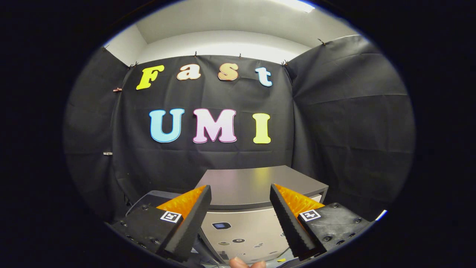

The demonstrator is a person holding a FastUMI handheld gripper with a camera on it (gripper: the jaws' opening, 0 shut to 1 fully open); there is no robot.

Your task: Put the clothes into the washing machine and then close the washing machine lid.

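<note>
Here the gripper (pixel 240 191) hangs with its fingers spread wide, holding nothing, above the washing machine (pixel 256 208) just beyond them. Its lid (pixel 256 184) lies flat and closed. That fits clothes already inside or still waiting elsewhere; which, I cannot tell.

Fingers (pixel 186 227) of the gripper (pixel 240 223) are standing spread apart with nothing between them, and are covering both lower corners of the washing machine (pixel 256 182). The machine's front panel (pixel 245 230) is running out of view at the bottom; its small marks and display are too small to make out. A fingertip (pixel 238 263) of a person is showing just below the panel, the rest of the hand being cut off. Whether clothes are lying anywhere cannot be told.
</note>
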